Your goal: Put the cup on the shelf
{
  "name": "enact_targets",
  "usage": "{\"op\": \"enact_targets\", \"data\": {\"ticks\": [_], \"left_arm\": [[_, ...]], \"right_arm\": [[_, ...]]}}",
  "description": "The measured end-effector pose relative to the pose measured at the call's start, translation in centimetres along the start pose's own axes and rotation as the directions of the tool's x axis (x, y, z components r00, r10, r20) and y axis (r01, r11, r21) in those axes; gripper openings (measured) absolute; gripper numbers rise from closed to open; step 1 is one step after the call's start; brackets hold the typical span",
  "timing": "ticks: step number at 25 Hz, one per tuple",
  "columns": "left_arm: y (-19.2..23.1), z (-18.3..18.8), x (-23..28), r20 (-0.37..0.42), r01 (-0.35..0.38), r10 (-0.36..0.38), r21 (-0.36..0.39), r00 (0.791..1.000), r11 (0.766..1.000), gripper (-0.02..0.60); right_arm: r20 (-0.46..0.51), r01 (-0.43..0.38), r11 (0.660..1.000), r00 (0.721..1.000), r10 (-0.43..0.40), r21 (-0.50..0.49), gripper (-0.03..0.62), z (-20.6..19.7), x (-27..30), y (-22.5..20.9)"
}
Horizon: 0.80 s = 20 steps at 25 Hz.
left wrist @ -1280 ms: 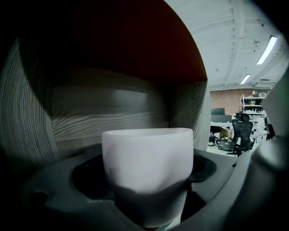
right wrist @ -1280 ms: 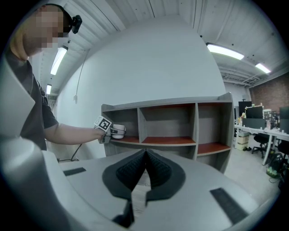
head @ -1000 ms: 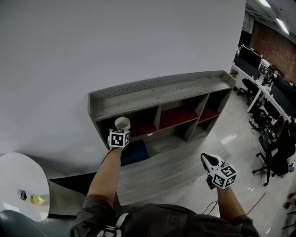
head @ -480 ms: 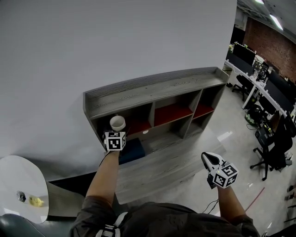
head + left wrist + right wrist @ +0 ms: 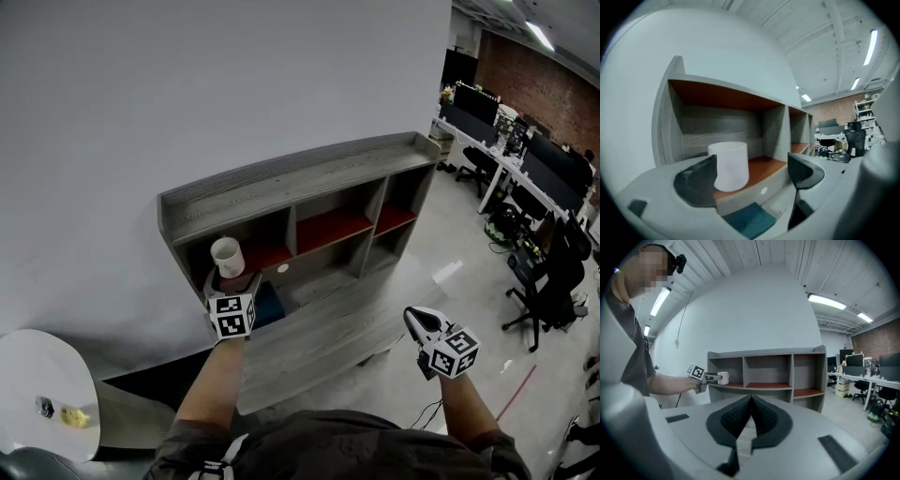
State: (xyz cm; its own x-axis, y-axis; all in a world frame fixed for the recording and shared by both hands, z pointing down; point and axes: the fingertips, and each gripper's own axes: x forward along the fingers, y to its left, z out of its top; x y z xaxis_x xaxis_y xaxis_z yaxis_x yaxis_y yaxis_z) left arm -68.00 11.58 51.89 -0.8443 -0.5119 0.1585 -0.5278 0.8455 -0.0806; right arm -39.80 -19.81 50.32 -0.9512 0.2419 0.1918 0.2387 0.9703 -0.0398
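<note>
White cup (image 5: 729, 166) upright in left compartment of shelf (image 5: 281, 183), left gripper (image 5: 752, 165) released around it — right gripper (image 5: 751, 399) clenched, empty

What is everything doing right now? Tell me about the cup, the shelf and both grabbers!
cup: upright, open side up, standing on the red board in the shelf's left compartment.
left gripper: open, fingers wide apart, not squeezing the cup.
right gripper: shut, nothing in it, held away from the shelf.
shelf: standing against the white wall.
</note>
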Motion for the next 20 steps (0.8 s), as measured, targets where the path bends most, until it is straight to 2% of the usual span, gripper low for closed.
{"op": "enact_targets", "data": {"ticks": [3, 5, 7, 9, 11, 13, 17, 20], "left_arm": [[-4.9, 0.3, -1.6, 0.016, 0.137, -0.137, -0.001, 0.99, 0.991, 0.434], [-8.7, 0.8, -2.6, 0.029, 0.246, -0.245, -0.019, 0.969, 0.969, 0.434], [-12.9, 1.7, -4.2, 0.048, 0.364, -0.362, -0.042, 0.931, 0.93, 0.434], [-17.4, 2.8, -5.6, 0.072, 0.481, -0.477, -0.051, 0.876, 0.875, 0.434], [-22.1, 3.5, -6.4, 0.096, 0.592, -0.587, -0.043, 0.804, 0.805, 0.433], [-27.1, 3.8, -6.8, 0.113, 0.698, -0.692, -0.028, 0.713, 0.716, 0.431], [-36.4, 3.8, -8.0, 0.131, 0.861, -0.853, -0.007, 0.506, 0.509, 0.425], [-42.9, 3.9, -9.1, 0.134, 0.938, -0.93, 0.007, 0.342, 0.346, 0.411]], "right_arm": [[0.007, 0.033, 0.999, 0.999, -0.033, 0.004, -0.008, -0.1, -1.4, -0.7], [0.01, 0.062, 0.998, 0.998, -0.062, 0.01, -0.008, -0.3, -3.0, -1.2], [0.013, 0.093, 0.995, 0.996, -0.094, 0.019, -0.008, -0.4, -5.4, -1.3], [0.013, 0.13, 0.991, 0.991, -0.131, 0.03, -0.008, -0.5, -8.1, -1.7], [0.013, 0.179, 0.983, 0.984, -0.18, 0.042, -0.008, -1.0, -10.8, -2.5], [0.013, 0.242, 0.969, 0.97, -0.243, 0.057, -0.008, -1.8, -13.6, -3.5], [0.01, 0.376, 0.923, 0.926, -0.378, 0.086, -0.008, -3.5, -19.4, -5.3], [0.012, 0.492, 0.863, 0.868, -0.496, 0.115, -0.008, -4.0, -24.0, -6.2]]}}
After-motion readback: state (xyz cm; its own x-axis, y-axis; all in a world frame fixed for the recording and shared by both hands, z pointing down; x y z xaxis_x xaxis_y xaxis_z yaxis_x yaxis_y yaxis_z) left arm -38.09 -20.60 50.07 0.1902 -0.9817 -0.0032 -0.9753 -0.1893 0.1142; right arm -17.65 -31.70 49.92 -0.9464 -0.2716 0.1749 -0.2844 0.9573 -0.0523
